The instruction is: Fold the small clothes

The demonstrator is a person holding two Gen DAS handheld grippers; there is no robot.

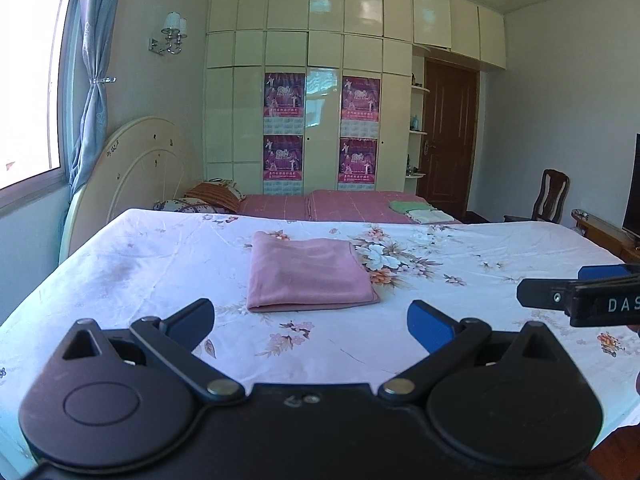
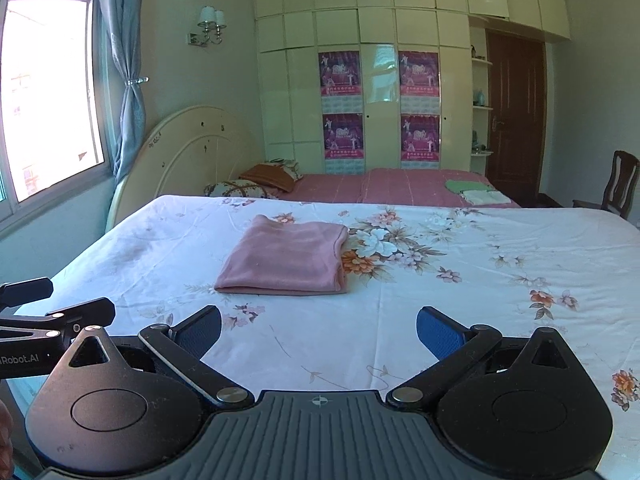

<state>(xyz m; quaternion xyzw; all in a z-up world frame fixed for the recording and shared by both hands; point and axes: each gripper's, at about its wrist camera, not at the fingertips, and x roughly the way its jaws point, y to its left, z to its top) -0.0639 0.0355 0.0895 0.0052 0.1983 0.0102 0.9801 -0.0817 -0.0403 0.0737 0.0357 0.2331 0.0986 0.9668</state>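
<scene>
A pink garment [image 1: 308,276] lies folded into a flat rectangle on the floral sheet [image 1: 132,264]; it also shows in the right wrist view [image 2: 286,258]. My left gripper [image 1: 311,322] is open and empty, held back from the garment's near edge. My right gripper [image 2: 319,330] is open and empty, also short of the garment and a little to its right. The right gripper's fingers [image 1: 536,294] show at the right edge of the left wrist view. The left gripper's fingers [image 2: 80,312] show at the left edge of the right wrist view.
The floral sheet [image 2: 480,280] covers a wide flat surface. Behind it is a bed with a pink cover [image 1: 344,204], pillows [image 1: 216,194] and a small stack of folded green and white clothes [image 1: 416,210]. A wardrobe [image 1: 320,100], a door and a chair [image 1: 554,196] stand beyond.
</scene>
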